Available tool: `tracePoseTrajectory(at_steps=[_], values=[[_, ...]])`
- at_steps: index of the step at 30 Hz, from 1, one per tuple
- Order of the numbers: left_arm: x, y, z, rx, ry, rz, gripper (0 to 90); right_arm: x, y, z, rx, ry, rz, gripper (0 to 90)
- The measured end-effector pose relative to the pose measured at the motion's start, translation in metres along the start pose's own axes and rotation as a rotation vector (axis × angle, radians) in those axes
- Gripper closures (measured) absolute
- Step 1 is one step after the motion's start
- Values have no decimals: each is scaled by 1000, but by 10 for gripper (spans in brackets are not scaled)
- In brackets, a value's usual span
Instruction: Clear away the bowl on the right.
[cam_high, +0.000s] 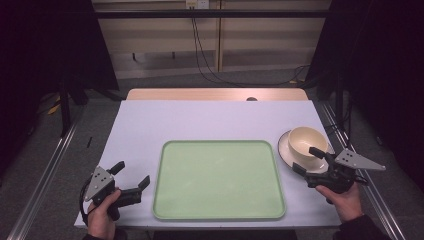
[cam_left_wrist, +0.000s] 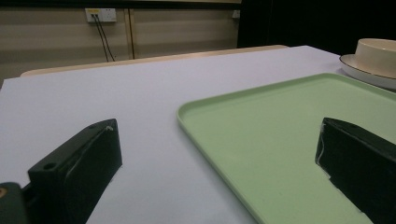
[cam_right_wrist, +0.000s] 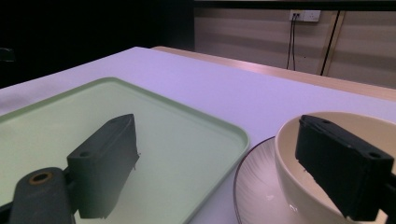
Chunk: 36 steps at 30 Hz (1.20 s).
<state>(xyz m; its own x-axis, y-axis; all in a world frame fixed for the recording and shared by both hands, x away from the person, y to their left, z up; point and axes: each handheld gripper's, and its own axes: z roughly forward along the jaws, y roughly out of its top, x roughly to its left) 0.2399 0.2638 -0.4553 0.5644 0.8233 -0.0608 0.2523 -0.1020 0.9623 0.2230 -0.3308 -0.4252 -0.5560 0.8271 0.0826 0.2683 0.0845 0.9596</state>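
Two hand-held grippers: left hand-held gripper (cam_high: 131, 176) at the desk's (cam_high: 215, 120) near left corner; right hand-held gripper (cam_high: 307, 160) at the bowl (cam_high: 306, 143).
Left state: jaws wide apart, holding nothing, aimed toward the tray (cam_high: 218, 180).
Right state: jaws spread, one jaw over the bowl's rim, the other outside it; not closed on it.
Bowl: sits upright on a plate (cam_high: 286, 150), just right of the empty tray.
Nearer hand: the right, by far; the left lies across the tray.
Likely move: judged a rim grasp, then leftward to the tray.
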Motion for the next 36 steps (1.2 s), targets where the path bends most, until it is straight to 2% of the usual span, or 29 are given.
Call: tracePoseTrajectory(at_steps=[1,3,7,8,18,26,28,35,36], values=[[0,0,0,1,2,0,4,0,1,0,-4,-2,6,121],[0,0,0,3,2,3,4,-1,1,-1,-2,-19,-16,121],[0,0,0,3,2,3,4,-2,1,-1,-1,-20,-5,121],[0,0,0,4,3,3,4,-2,1,0,11,-4,-8,127],[0,0,0,3,-1,-1,4,-7,2,3,33,-14,-14,161],[0,0,0,3,0,-1,4,-17,5,-3,45,-22,7,179],[0,0,1,3,3,1,4,-21,8,-4,71,-23,10,181],[0,0,1,3,3,2,4,-25,13,-8,69,-22,22,188],[0,0,1,4,3,2,4,-26,14,-9,74,-15,28,218]])
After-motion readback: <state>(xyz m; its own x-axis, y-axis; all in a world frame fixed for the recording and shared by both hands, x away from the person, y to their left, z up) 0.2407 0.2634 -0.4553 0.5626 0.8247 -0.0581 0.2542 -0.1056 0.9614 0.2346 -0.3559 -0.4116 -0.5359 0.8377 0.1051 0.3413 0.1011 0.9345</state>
